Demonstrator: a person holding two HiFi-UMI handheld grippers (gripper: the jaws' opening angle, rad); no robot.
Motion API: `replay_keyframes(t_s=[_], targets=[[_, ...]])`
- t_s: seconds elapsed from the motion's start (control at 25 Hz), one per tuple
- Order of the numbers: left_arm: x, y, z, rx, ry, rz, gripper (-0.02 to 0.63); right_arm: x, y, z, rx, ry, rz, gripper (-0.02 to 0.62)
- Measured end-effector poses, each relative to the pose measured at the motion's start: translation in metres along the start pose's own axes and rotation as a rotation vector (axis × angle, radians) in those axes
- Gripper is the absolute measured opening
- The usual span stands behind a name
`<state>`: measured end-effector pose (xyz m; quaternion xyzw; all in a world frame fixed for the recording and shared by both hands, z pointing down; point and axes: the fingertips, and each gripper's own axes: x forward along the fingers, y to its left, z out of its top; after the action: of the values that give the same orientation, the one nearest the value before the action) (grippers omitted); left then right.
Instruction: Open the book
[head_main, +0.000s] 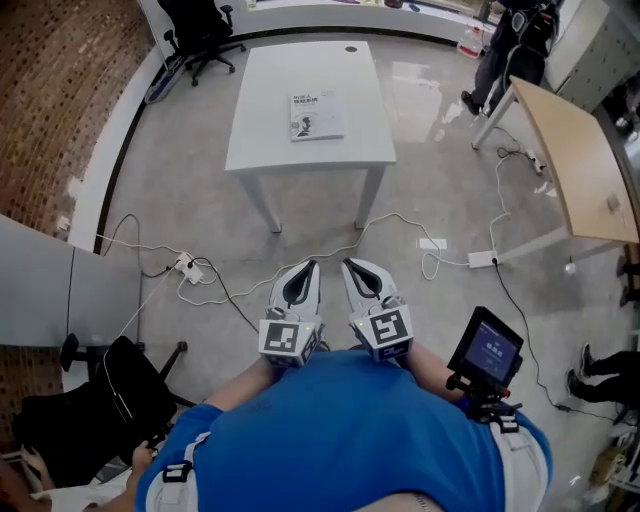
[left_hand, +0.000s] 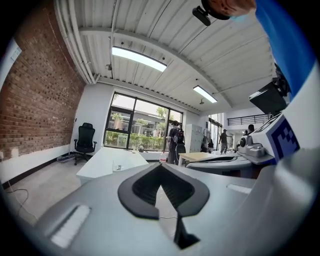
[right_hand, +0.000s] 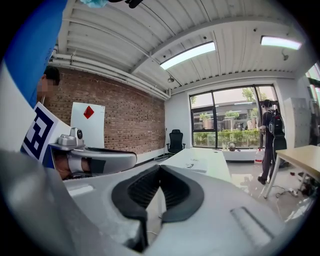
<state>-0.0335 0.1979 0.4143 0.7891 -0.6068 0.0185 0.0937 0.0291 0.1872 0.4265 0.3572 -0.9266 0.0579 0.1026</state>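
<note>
A closed book with a pale cover lies flat on the white table far ahead, across open floor. It shows small in the left gripper view and in the right gripper view. Both grippers are held side by side close to my body, well short of the table. My left gripper is shut with its tips meeting and nothing between them. My right gripper is likewise shut and empty. Both point roughly level toward the table.
White cables and a power strip trail over the floor between me and the table. A wooden desk stands at the right, a person beyond it. An office chair is at the far left, a black chair beside me.
</note>
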Motion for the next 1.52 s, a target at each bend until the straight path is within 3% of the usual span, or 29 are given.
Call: replay_keyframes(t_s=[0.32, 0.6, 1.16, 1.52], targets=[[0.014, 0.072, -0.003, -0.028, 0.016, -0.033, 0.006, 0.063, 0.02, 0.007, -0.024, 0.02, -0.039, 0.003], [0.056, 0.104, -0.001, -0.006, 0.033, -0.023, 0.006, 0.111, -0.004, 0.013, -0.049, 0.013, -0.057, 0.003], [0.208, 0.13, 0.019, 0.003, 0.082, 0.014, 0.006, 0.198, -0.13, 0.04, -0.055, -0.028, -0.047, 0.003], [0.256, 0.152, 0.021, -0.001, 0.093, -0.014, 0.006, 0.238, -0.17, 0.039, 0.015, 0.007, -0.068, 0.003]])
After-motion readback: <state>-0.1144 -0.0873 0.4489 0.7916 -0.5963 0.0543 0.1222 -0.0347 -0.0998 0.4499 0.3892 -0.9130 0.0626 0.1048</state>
